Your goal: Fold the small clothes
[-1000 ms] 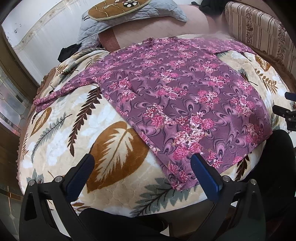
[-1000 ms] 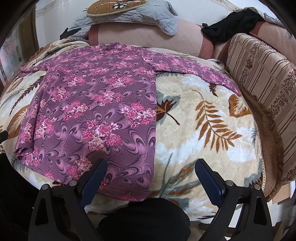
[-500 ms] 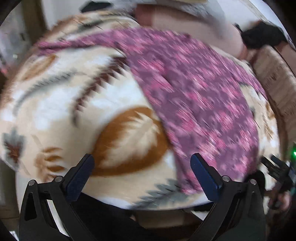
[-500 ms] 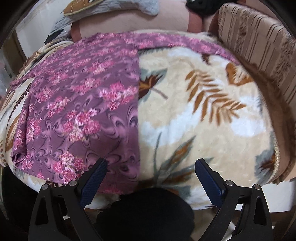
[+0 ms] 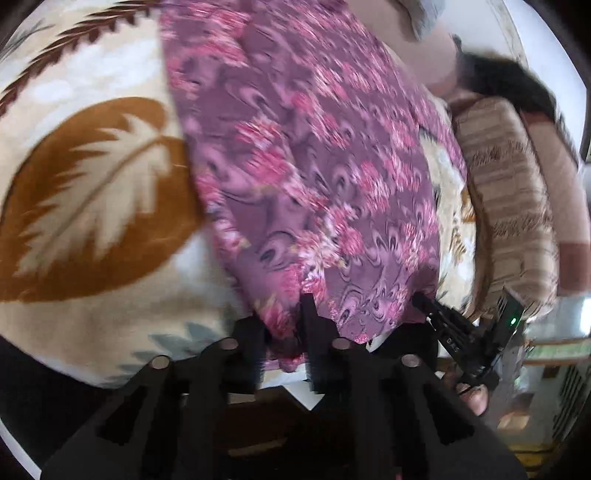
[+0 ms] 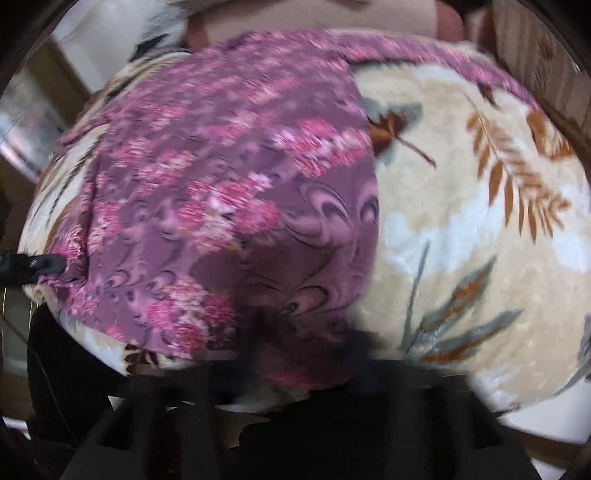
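A purple floral top (image 5: 314, 158) lies spread flat on a cream leaf-print blanket (image 5: 92, 177); it also fills the middle of the right wrist view (image 6: 236, 206). My left gripper (image 5: 284, 332) is shut on the top's near left hem corner. My right gripper (image 6: 303, 339) is blurred, with its fingers close together on the near right hem corner. The right gripper also shows in the left wrist view (image 5: 458, 332) at the hem's far end.
A striped sofa cushion (image 5: 509, 206) borders the blanket on the right. A pink bolster (image 6: 325, 18) lies along the back with a dark garment (image 5: 506, 81) on it. The blanket's front edge drops off just below both grippers.
Both grippers moved forward and down to the top's near hem and closed from wide open onto its two corners. Both views are now blurred by motion.
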Available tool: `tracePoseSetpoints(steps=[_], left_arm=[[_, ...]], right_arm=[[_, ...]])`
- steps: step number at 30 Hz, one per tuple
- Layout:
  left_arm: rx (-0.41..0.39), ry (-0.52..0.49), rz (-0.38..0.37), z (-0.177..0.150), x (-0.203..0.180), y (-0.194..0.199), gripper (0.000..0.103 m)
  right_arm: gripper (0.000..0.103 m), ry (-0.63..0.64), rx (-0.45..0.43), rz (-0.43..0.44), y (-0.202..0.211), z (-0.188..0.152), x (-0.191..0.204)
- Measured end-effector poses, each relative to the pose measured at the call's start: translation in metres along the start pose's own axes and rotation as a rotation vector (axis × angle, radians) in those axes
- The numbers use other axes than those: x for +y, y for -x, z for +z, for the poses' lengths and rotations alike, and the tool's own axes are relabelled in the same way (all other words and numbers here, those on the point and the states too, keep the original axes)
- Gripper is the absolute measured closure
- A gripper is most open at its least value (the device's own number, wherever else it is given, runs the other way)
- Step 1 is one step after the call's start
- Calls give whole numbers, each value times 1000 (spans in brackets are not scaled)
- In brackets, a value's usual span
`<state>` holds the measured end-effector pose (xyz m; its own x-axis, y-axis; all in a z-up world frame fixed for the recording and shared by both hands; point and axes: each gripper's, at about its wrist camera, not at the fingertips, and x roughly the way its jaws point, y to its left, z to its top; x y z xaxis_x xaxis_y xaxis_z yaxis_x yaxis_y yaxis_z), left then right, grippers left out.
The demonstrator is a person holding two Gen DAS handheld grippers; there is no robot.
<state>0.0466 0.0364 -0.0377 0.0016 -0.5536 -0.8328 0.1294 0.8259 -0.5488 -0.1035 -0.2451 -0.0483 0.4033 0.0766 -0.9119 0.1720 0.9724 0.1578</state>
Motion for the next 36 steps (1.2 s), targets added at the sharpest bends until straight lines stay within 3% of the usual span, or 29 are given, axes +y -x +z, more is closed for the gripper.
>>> tracePoseSetpoints(steps=[3,4,7,12,14,15,16,17,19,21,23,26,27,28,29,30,32,34,36], left_arm=[[-62,35,15,-4,21,30,93],[-82,48,18,-5,29,38,97],[-134,87,135,-15,59,57,97],[-113,195,189,-22,104,57,96],[-136,185,183,-19,101,64,96],[-163,161,197,-15,95,70,95],[-183,139,194,-10,89,75,88],[-204,124,174,-3,84,80,82],[-262,120,129,14,77,86,55],[-286,122,125,39,76,84,54],[-265,124,94,61,75,71,54],[-162,128,63,76,69,35,55],[-143,105,66,74,63,28,66],[-138,67,90,71,56,25,94],[-127,26,113,67,48,25,100],[-136,11,108,60,42,29,100],[-173,-14,148,48,36,43,100],[-189,-28,248,41,39,46,100],[-132,-16,363,37,52,34,100]], right_arm=[[97,-26,-88,104,32,0,-10],[97,-36,-124,130,45,0,-14],[99,-78,-181,125,69,-5,-27],[102,-145,-31,45,32,-22,-46],[103,-143,20,-29,23,-25,-48],[101,-145,25,-20,23,-22,-51],[99,-162,15,-8,27,-20,-54],[93,-196,-19,3,34,-15,-59],[76,-234,-60,37,41,-5,-65],[49,-251,-86,38,41,2,-64],[45,-240,-74,29,31,8,-59],[44,-222,20,17,-3,15,-46],[48,-199,16,-6,-6,14,-41],[57,-153,-6,-39,-4,14,-32],[103,-101,-20,-20,1,15,-24],[99,-78,-39,38,11,16,-20],[100,-61,-90,45,32,14,-20],[101,-79,-124,28,46,9,-29],[102,-99,-63,-13,31,5,-40]])
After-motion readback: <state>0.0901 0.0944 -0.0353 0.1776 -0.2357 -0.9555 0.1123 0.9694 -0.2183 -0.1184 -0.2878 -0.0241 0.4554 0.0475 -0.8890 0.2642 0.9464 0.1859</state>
